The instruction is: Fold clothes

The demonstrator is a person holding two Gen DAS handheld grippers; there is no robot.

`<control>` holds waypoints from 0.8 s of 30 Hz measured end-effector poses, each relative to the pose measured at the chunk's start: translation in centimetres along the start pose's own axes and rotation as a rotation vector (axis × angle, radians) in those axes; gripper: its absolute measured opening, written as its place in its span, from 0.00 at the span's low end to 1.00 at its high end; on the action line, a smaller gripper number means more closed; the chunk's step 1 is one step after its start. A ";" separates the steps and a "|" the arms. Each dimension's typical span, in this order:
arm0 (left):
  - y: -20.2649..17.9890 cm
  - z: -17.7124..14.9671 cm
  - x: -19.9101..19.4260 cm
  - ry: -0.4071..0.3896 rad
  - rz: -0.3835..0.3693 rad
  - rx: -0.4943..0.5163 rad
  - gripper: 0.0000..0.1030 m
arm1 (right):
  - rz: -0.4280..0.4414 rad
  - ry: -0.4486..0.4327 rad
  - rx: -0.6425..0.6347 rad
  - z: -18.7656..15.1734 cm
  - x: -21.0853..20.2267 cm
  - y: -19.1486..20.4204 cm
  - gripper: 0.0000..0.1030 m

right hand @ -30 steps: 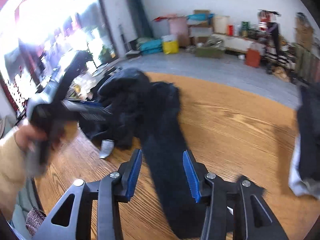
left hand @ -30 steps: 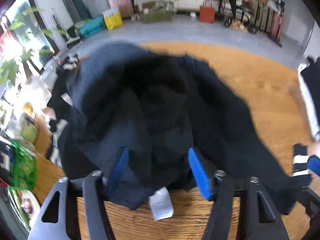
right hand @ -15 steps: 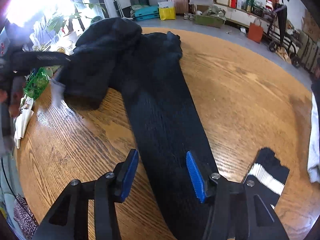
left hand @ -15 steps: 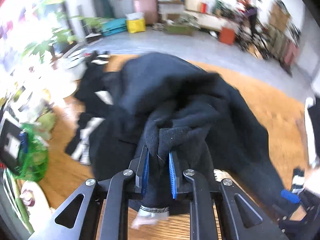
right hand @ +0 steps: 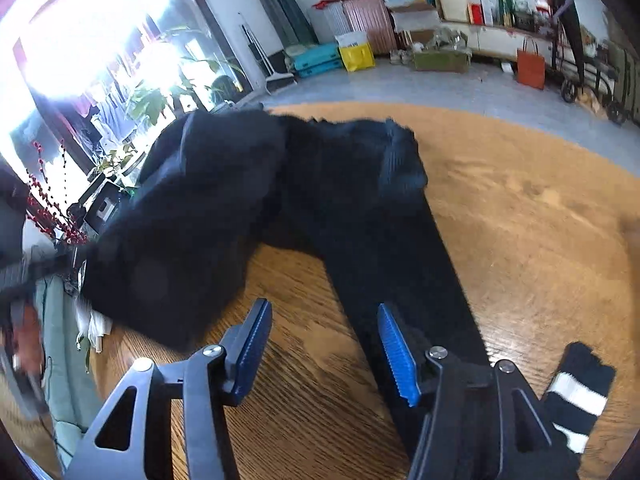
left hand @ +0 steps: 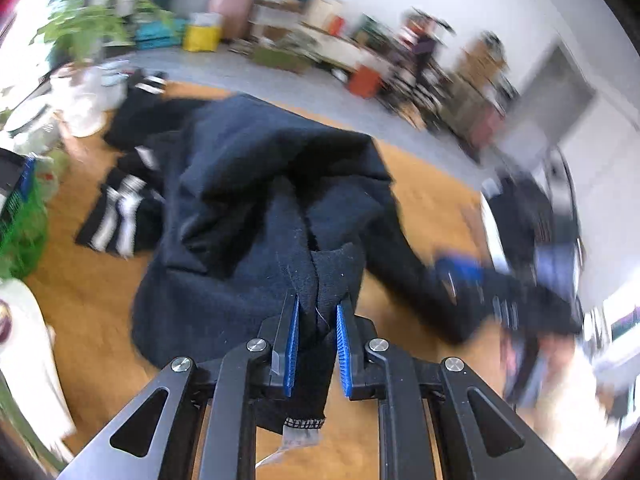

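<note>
Left wrist view: left gripper (left hand: pixel 316 344) clamped narrow on a bunched fold of the dark navy garment (left hand: pixel 248 208), blue pads (left hand: pixel 291 352) pressing the cloth from both sides, a white label (left hand: pixel 298 438) dangling below. Rest of the garment heaped ahead across the wooden table (left hand: pixel 80 296). Black striped garment (left hand: pixel 120 216) lying flat at far left, touching the heap. Blurred right gripper (left hand: pixel 460 272) at right on the garment's long trailing part.

Right wrist view: right gripper (right hand: pixel 324 356) with jaws standing wide, just been opening, bare table between the pads. Long strip of the dark garment (right hand: pixel 384 240) running from under the right-hand finger (right hand: pixel 398 356) to the far heap at left. Striped black cuff (right hand: pixel 580 388) lying near right on the table (right hand: pixel 520 220).
</note>
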State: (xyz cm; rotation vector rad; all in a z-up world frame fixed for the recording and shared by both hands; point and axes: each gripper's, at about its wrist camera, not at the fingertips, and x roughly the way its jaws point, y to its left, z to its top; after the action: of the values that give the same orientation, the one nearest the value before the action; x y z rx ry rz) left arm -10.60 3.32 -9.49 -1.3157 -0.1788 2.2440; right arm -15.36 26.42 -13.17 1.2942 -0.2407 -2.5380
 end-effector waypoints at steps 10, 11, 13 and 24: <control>-6.1 -8.2 1.4 0.217 -0.092 0.063 0.16 | -0.014 0.022 -0.178 -2.7 -3.5 4.5 0.79; -6.5 -8.6 1.2 0.211 -0.107 0.056 0.17 | -0.015 0.040 -0.205 -3.4 -3.4 5.2 0.79; -7.3 -9.5 0.6 0.206 -0.144 0.057 0.17 | -0.060 0.083 -0.244 -4.9 -2.7 6.5 0.80; -7.7 -10.7 -2.8 0.126 -0.036 0.009 0.59 | -0.296 0.074 -0.229 -10.4 -4.0 6.4 0.21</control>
State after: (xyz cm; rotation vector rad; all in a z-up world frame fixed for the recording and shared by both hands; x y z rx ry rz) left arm 2.36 6.85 -10.03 -1.4322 -0.1460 2.1217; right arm -3.57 21.46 -14.50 1.4163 0.2698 -2.6487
